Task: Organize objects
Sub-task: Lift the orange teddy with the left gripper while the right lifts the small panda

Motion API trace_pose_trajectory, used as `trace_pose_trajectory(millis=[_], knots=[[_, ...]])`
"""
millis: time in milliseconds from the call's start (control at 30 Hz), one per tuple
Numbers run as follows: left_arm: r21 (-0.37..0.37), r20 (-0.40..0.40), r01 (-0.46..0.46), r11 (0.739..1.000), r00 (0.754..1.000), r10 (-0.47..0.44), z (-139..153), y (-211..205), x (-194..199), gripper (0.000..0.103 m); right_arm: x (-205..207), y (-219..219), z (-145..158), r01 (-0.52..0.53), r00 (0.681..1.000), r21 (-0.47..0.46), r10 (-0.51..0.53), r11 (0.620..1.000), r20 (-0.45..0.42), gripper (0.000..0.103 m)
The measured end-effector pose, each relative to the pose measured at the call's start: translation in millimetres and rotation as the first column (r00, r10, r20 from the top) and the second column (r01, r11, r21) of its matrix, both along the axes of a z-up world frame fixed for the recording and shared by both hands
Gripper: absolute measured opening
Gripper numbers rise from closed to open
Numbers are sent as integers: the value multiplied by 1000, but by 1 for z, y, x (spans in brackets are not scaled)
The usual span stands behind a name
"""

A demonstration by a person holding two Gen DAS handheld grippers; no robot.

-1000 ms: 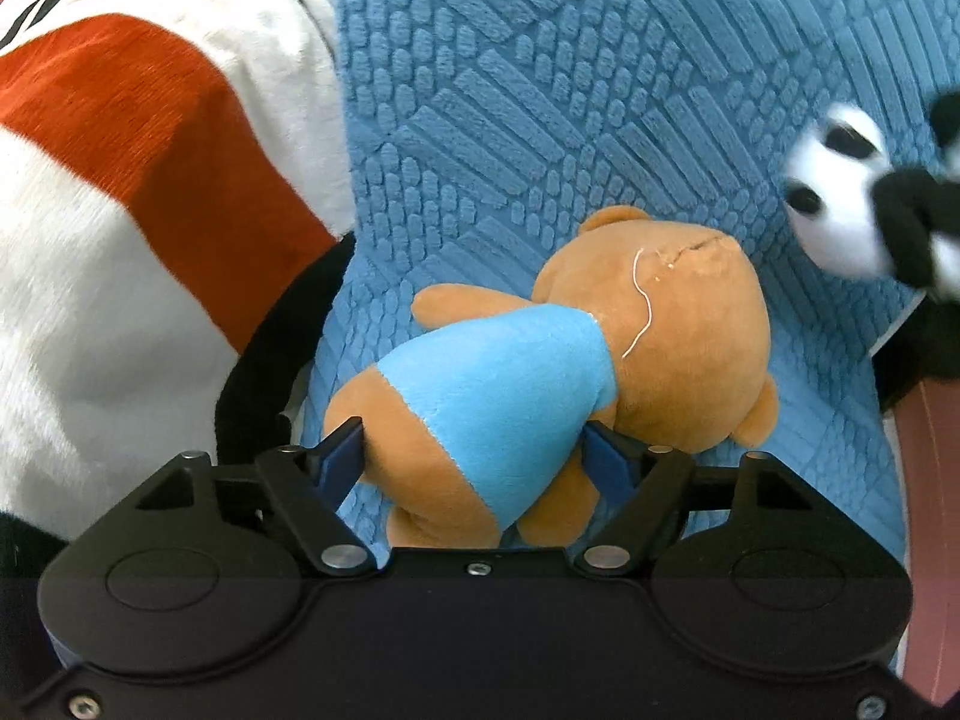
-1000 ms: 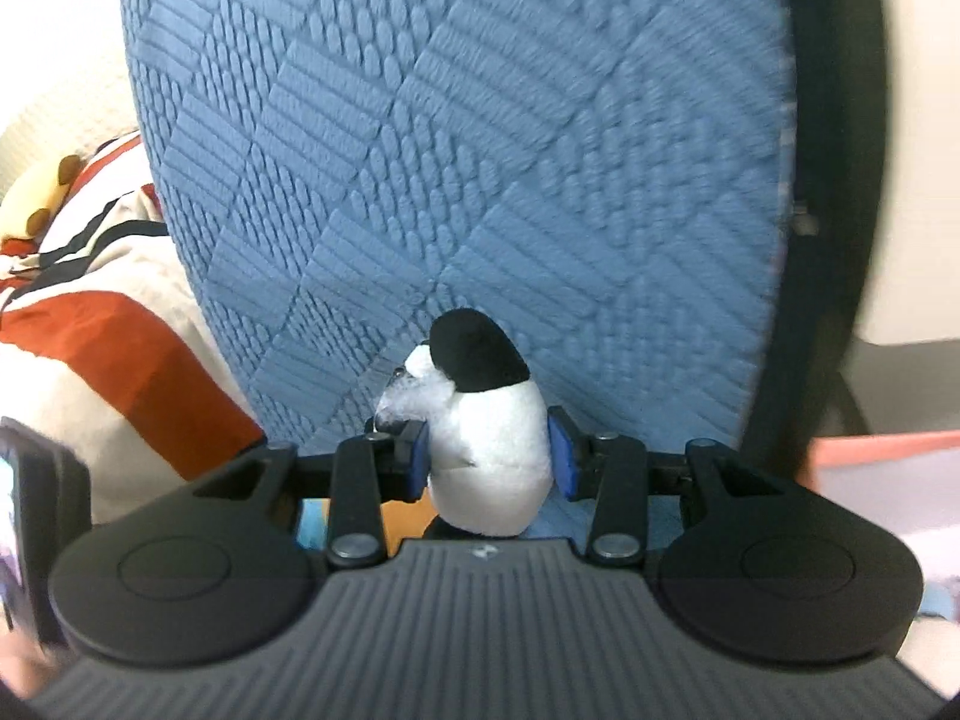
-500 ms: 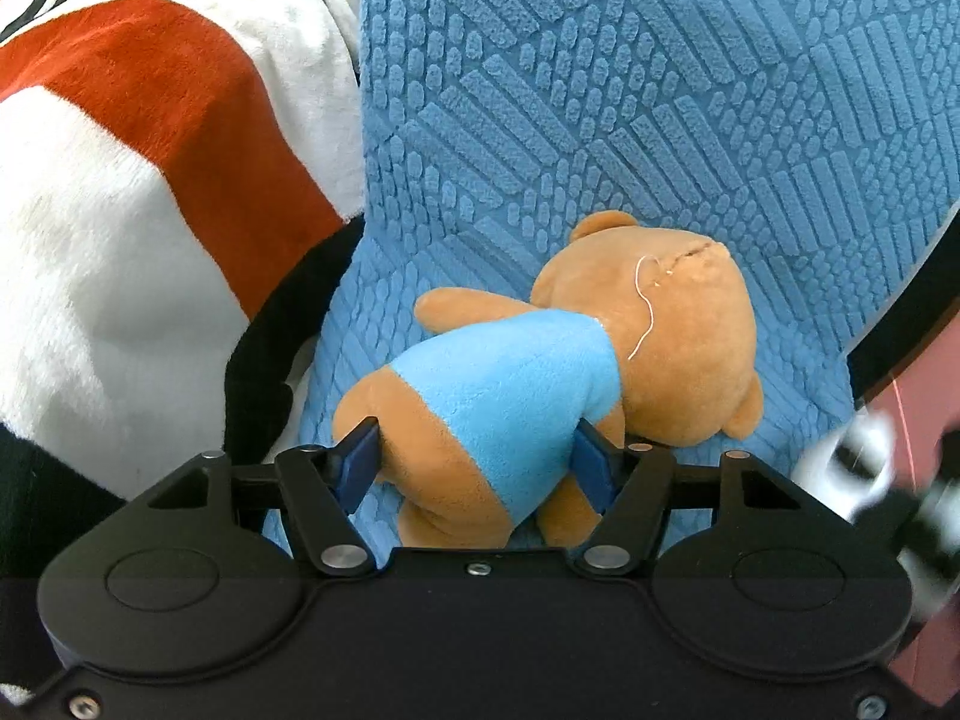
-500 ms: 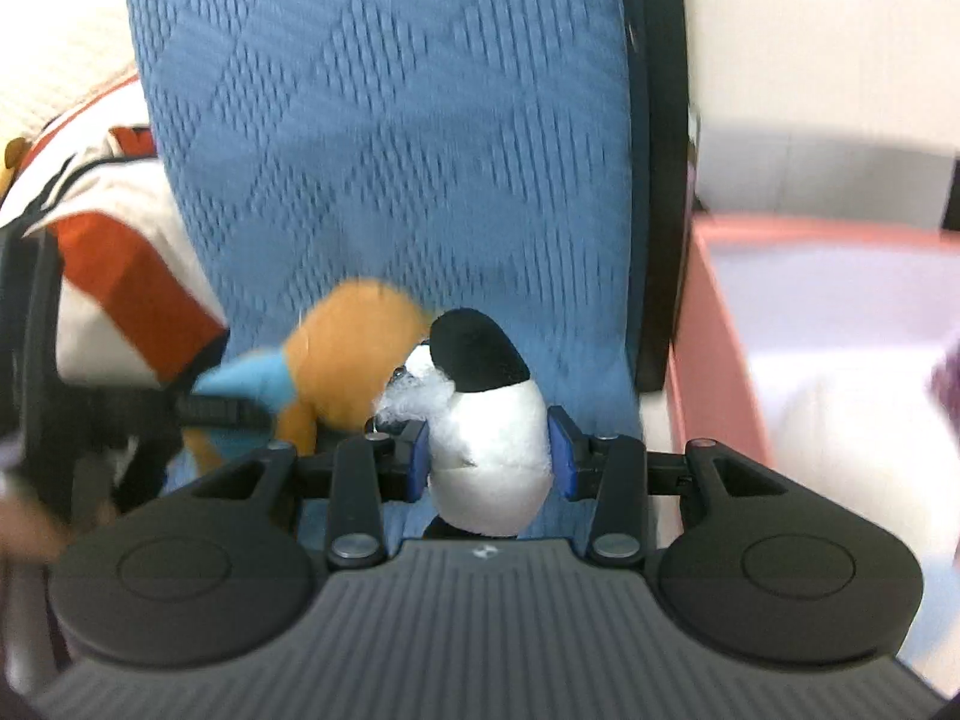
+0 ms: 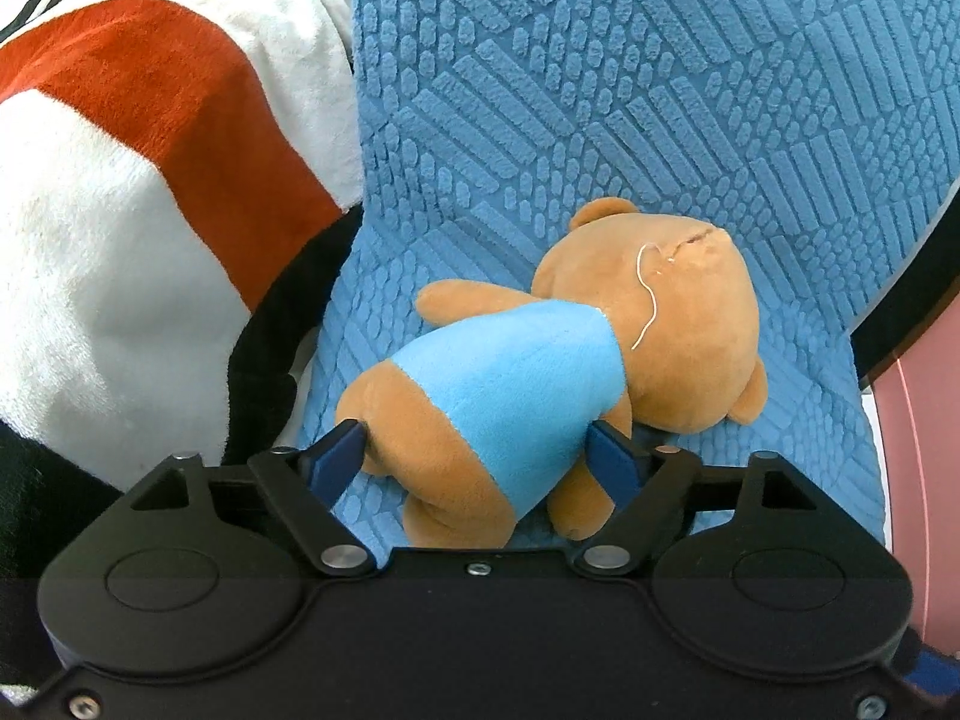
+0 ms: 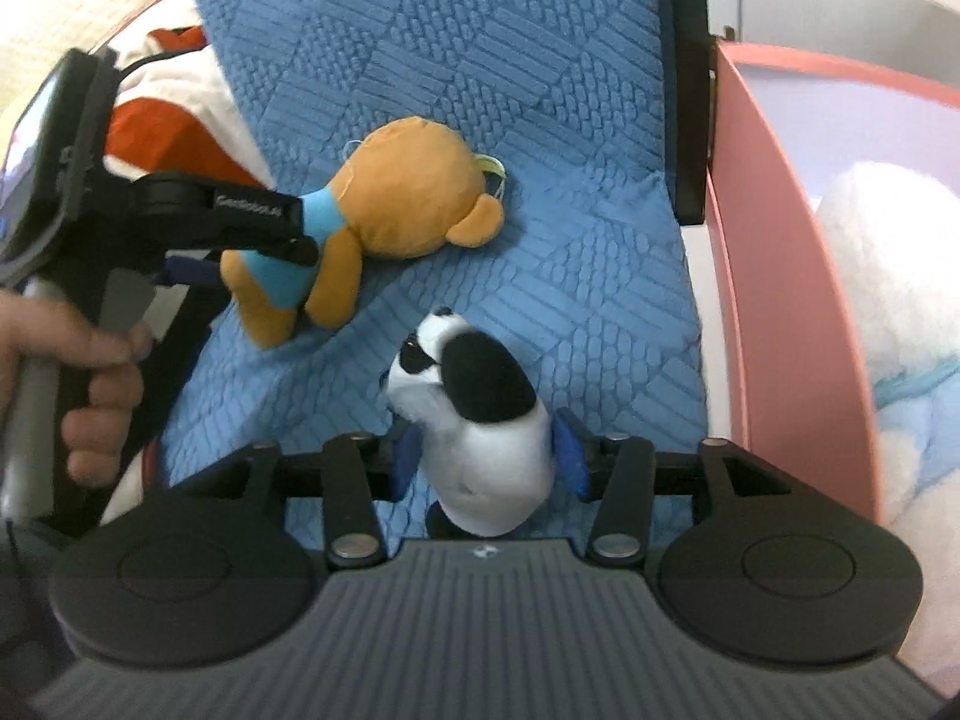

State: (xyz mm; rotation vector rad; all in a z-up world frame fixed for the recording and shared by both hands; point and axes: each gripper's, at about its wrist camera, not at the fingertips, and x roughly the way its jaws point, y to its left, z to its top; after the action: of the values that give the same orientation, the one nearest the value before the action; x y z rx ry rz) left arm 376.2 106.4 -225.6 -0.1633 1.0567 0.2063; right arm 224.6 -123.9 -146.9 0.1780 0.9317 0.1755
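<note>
A brown teddy bear point(image 5: 510, 384) in a light blue shirt lies face down on a blue textured cushion point(image 5: 600, 90). My left gripper point(image 5: 474, 450) straddles its hips, and the jaws are opening, with the blue pads at the plush's sides. In the right wrist view the bear point(image 6: 408, 192) lies up left with the left gripper point(image 6: 294, 240) on it. A black and white panda plush point(image 6: 480, 408) sits between my right gripper's point(image 6: 487, 456) opening jaws, low over the cushion point(image 6: 480, 60), with a small gap at the right pad.
A red, white and black striped blanket point(image 5: 120, 150) is bunched left of the cushion. A pink bin point(image 6: 774, 240) stands to the right, holding a white fluffy plush point(image 6: 888, 276). A person's hand point(image 6: 90, 372) grips the left tool's handle.
The right gripper swung down with the panda to the cushion beside the bear and its jaws widened; the panda tipped forward. The left jaws narrowed, then spread wider around the unmoved bear.
</note>
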Motion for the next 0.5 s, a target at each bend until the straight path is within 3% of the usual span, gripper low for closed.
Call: trace_pose_trajectory(millis=[133, 300, 500], knots=[[24, -22, -5, 1000, 1000, 5, -1, 0, 5, 92, -5, 2, 15, -51, 997, -61, 54, 997, 55, 57], [29, -24, 12, 1000, 1000, -12, 0, 0, 7, 93, 6, 14, 17, -136, 987, -146, 147, 980, 64, 59], [46, -12, 20, 999, 1000, -19, 1, 2, 10, 94, 23, 38, 2, -275, 956, -311, 292, 910, 7, 59]])
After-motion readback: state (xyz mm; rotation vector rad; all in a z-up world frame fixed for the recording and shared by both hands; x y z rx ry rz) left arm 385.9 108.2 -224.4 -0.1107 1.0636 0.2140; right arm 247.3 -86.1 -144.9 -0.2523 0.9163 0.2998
